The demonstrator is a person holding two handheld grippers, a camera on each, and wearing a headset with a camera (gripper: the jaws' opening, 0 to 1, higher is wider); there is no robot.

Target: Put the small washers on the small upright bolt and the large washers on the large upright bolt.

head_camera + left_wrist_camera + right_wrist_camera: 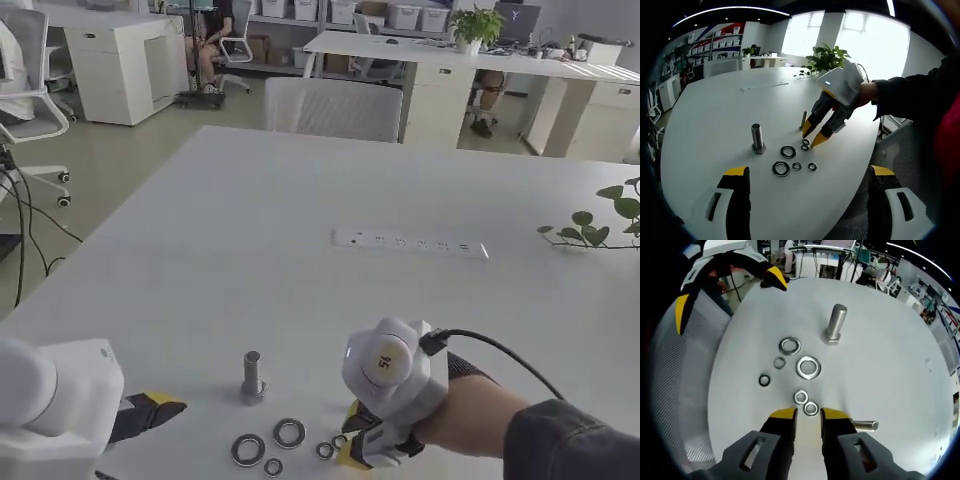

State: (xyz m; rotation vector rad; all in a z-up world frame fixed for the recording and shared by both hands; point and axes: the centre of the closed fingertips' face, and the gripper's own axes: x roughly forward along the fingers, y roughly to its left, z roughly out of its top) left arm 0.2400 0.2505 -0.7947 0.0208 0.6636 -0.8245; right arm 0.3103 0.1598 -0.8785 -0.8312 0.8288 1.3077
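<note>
— Where are the small washers [801,397]?
— Flat on the table [890,365], near the big bolt [835,322]. Two lie just at the tips of the right gripper [808,415].
— Easy to grab?
— I think not: thin, hard, light, slippery. Pinch one across its rim.
— And the grippers?
— The right gripper has jaws a little apart, empty. The left gripper [808,172], on the big bolt's other side, gapes wide, empty.
</note>
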